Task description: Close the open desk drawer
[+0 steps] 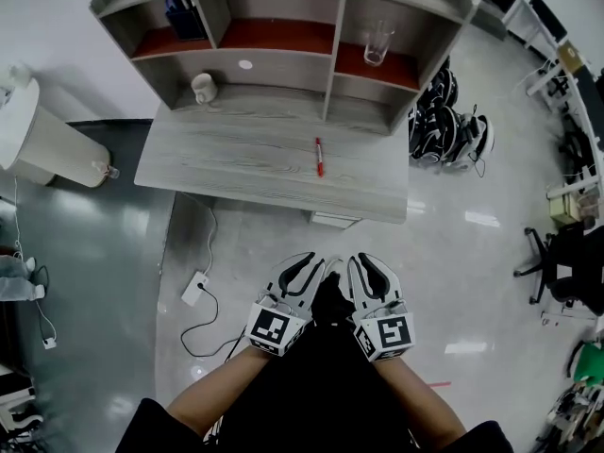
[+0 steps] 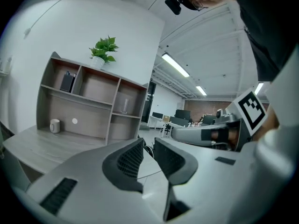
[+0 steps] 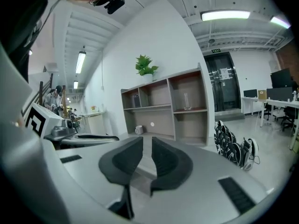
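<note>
We've open floor [image 1: 283, 253] right up to the desk [image 1: 217, 159] front, a corded power strip [image 1: 195, 289] low left, a red pen [image 1: 319, 156] on the desktop, and the hutch [image 1: 330, 74] walling off the back.

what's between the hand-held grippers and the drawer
Only bare floor, in the head view, separates the drawer from the left hand-held gripper and the right hand-held gripper.

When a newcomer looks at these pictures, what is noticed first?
The left gripper and right gripper are side by side at the bottom centre of the head view, jaws slightly apart, nothing between them. Ahead stands a grey desk with a red pen on its top, a mug at its back left and a glass on the right shelf.
</note>
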`<state>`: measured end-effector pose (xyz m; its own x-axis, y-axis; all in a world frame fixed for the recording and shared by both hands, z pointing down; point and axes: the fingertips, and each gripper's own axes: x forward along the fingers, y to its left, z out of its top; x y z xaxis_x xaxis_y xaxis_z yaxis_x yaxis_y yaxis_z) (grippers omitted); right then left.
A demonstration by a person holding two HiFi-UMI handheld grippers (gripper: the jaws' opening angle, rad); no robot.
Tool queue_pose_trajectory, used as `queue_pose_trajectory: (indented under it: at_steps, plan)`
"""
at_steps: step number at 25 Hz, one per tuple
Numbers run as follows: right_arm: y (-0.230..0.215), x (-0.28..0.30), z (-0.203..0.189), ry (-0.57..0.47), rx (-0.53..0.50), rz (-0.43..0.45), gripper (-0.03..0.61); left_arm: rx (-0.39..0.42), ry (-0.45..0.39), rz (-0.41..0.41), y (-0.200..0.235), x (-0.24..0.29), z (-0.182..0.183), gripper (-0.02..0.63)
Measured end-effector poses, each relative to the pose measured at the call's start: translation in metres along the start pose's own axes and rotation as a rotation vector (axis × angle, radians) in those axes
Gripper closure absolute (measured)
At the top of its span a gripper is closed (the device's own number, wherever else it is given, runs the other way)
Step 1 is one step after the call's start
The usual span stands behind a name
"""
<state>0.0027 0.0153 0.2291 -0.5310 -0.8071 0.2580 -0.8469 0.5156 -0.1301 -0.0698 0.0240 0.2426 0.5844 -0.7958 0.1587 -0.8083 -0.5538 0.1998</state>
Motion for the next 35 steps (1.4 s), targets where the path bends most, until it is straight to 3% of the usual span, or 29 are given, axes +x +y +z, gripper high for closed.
queue_pose_trajectory:
  at_steps: [13, 21, 35]
  plan:
    - [-0.005, -0.015, 0.041, -0.096, -0.049, -0.081, 0.554, -0.001, -0.047, 0.076, 0.011, -0.016, 0.036, 0.600]
    - [-0.015, -0.025, 0.042, -0.080, -0.071, -0.159, 0.561, 0.039, -0.060, 0.053, 0.001, -0.011, 0.044, 0.600]
    - [-0.006, -0.031, 0.054, -0.136, -0.120, -0.160, 0.561, 0.028, -0.114, 0.069, -0.003, -0.004, 0.062, 0.600]
